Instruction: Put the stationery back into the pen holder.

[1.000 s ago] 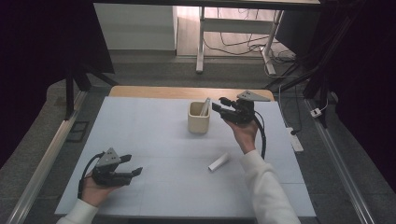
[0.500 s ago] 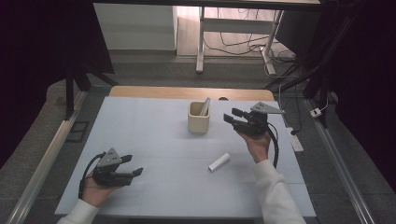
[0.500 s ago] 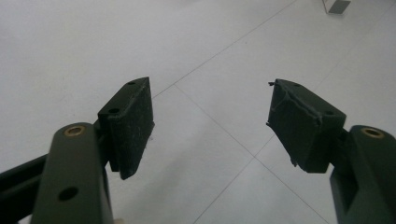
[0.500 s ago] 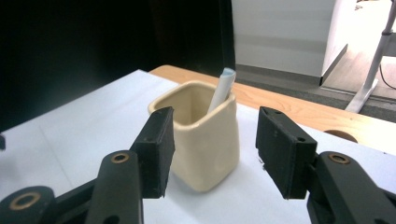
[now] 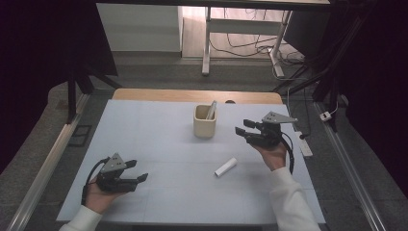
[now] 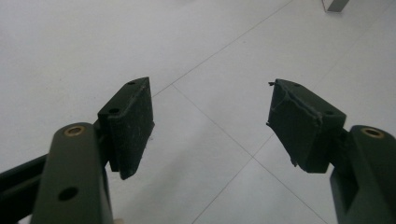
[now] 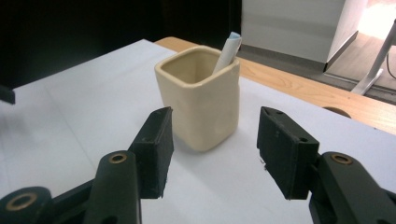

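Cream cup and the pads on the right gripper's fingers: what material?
Cream cup: looks like glazed ceramic, with thick rounded rim, slightly uneven walls and a soft sheen. Pads on the right gripper's fingers: probably matte black rubber or foam facing; dull and dust-specked, with no glare.

I see a cream square cup [image 7: 201, 107] standing upright on the white table top, straight ahead of my right gripper's [image 7: 212, 154] spread jaws and clear of both pads. A white stick [image 7: 227, 50] leans in its far corner, poking above the rim. A second white stick [image 5: 225, 167] lies flat, near that gripper's hand.
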A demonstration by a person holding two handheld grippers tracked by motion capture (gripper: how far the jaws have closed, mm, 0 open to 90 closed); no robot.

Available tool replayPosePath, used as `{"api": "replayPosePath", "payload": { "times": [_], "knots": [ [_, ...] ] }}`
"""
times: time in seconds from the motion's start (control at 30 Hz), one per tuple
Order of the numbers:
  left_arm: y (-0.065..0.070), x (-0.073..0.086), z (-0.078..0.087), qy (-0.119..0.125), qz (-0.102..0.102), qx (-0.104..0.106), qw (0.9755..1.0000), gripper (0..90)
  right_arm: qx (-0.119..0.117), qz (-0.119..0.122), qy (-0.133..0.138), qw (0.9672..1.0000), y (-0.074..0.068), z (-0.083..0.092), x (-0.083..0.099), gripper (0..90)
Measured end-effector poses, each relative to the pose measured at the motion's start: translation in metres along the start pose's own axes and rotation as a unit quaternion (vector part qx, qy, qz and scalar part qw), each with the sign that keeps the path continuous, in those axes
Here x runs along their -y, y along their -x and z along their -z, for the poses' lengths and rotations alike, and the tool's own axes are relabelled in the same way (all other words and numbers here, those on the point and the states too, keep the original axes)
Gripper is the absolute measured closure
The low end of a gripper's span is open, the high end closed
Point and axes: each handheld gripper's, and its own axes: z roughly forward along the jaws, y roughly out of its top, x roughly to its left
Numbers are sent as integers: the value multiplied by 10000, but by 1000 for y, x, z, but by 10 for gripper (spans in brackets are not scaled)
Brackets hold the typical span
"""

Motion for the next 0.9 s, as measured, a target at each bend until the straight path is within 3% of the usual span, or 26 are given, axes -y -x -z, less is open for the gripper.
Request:
{"api": "replayPosePath", "payload": {
  "times": [0.27,0.47,0.73,0.9],
  "knots": [
    [0,0,0,-7,-3,-1,10000,302,-104,198,-344,9992,1,9,6,449],
    [-1,1,0,-6,-12,0,10000,303,-256,537,-761,9953,1,7,9,438],
    [0,1,-1,-26,-22,14,10000,302,-623,1069,-1316,9836,-9,-4,10,397],
    [0,1,-2,-48,-25,27,10000,302,-824,1270,-1584,9757,-14,-10,13,367]
  ]
}}
